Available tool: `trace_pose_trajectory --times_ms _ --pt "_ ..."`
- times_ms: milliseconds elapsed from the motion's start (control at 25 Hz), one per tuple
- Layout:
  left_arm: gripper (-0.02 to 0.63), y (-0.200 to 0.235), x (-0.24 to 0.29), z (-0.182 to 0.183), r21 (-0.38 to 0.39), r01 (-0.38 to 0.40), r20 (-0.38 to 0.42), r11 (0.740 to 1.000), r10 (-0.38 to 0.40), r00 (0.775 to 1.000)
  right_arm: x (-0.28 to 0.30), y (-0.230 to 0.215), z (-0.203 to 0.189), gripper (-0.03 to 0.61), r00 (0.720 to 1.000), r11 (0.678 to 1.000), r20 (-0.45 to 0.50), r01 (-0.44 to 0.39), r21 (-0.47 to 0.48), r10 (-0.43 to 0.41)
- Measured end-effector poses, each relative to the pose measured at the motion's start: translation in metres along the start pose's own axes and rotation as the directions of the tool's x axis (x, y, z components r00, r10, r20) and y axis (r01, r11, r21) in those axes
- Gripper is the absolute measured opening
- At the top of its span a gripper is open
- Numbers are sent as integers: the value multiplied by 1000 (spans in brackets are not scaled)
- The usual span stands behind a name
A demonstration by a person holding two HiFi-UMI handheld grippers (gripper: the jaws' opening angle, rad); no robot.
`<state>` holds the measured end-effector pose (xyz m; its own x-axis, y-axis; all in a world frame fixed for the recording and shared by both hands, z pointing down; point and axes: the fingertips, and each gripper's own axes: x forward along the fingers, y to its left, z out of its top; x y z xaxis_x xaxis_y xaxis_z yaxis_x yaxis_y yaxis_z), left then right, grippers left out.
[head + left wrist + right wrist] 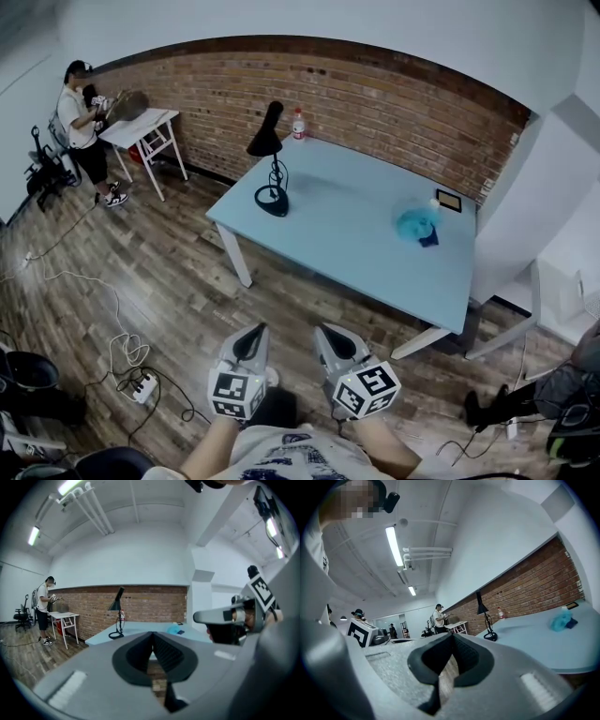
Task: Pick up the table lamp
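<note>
Well, we hold left gripper [253,330] & right gripper [328,330] low over the wood floor [141,281], short of the bench [356,244]. Both sets of fingers [174,656] are pressed together w/ nothing between. Black table lamp [272,164] stands upright near the bench's far-left corner, well apart from us. Only container: a red-capped bottle [298,124] by the brick wall; contents unreadable.

Table lamp [271,159] on table [347,234] left end, bottle [298,124] behind it
</note>
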<state>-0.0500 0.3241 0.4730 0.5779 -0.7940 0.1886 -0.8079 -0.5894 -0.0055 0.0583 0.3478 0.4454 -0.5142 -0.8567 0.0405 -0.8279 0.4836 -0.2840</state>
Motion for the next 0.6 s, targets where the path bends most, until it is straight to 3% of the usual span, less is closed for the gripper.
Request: trace_pose_trajectory --times_ms 280,600 --pt "-8 37 49 4 6 32 0 999 -32 999 54 -26 5 -2 1000 1000 -8 23 -2 -23" --pt "-8 118 104 20 26 48 -4 998 -48 999 153 -39 22 -2 1000 1000 1 25 -10 -25"
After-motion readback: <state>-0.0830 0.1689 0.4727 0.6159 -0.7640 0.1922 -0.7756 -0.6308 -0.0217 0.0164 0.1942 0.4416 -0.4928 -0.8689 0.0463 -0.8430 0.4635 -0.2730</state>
